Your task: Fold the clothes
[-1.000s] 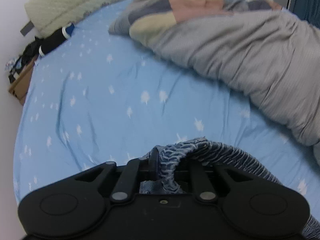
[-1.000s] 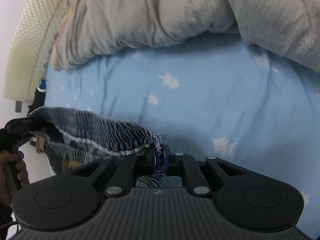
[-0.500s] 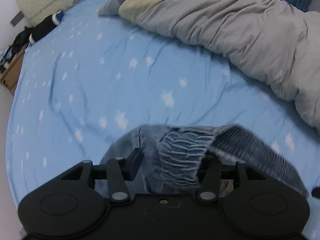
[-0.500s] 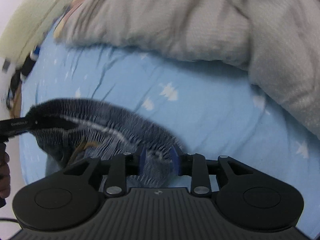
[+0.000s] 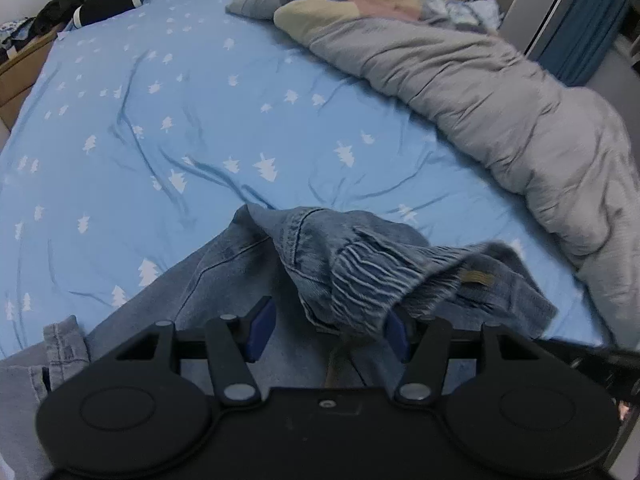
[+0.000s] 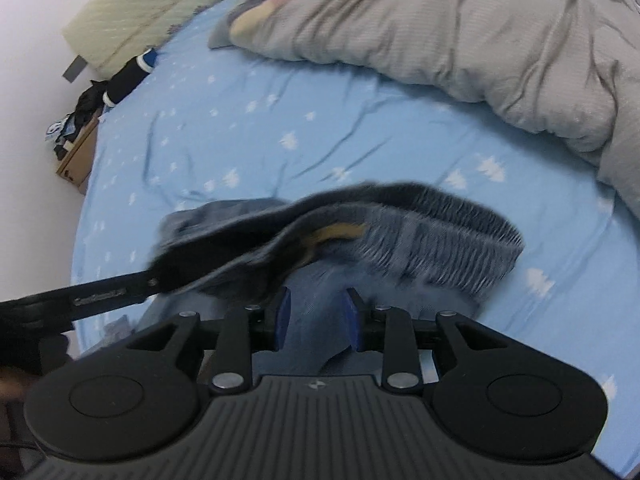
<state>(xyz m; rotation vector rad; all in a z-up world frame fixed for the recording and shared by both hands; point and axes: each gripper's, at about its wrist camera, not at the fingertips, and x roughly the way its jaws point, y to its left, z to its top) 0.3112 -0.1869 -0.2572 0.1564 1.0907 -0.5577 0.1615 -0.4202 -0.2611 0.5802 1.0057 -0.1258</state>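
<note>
Lying on the blue bed sheet (image 5: pixel 200 120), the denim jeans (image 5: pixel 340 264) have their elastic waistband bunched at 12 o'clock from both tools. The left tool (image 5: pixel 326 326) has just been opening and stands spread, with the waistband drooping between its pads. The right tool (image 6: pixel 316 318) stands parted, pinching nothing. A grey duvet (image 5: pixel 500 100) lies at 2 o'clock.

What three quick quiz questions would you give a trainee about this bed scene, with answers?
1. True or false: the jeans lie on a red sheet.
2. In the left wrist view, the grey duvet lies: A) right of the jeans, B) under them, C) on the floor.
3. Is the left gripper clamping the jeans?
Key: 1 false, the sheet is blue with white trees. 2 A. 3 no: its jaws have just been opening and stand apart, with denim hanging between them.
</note>
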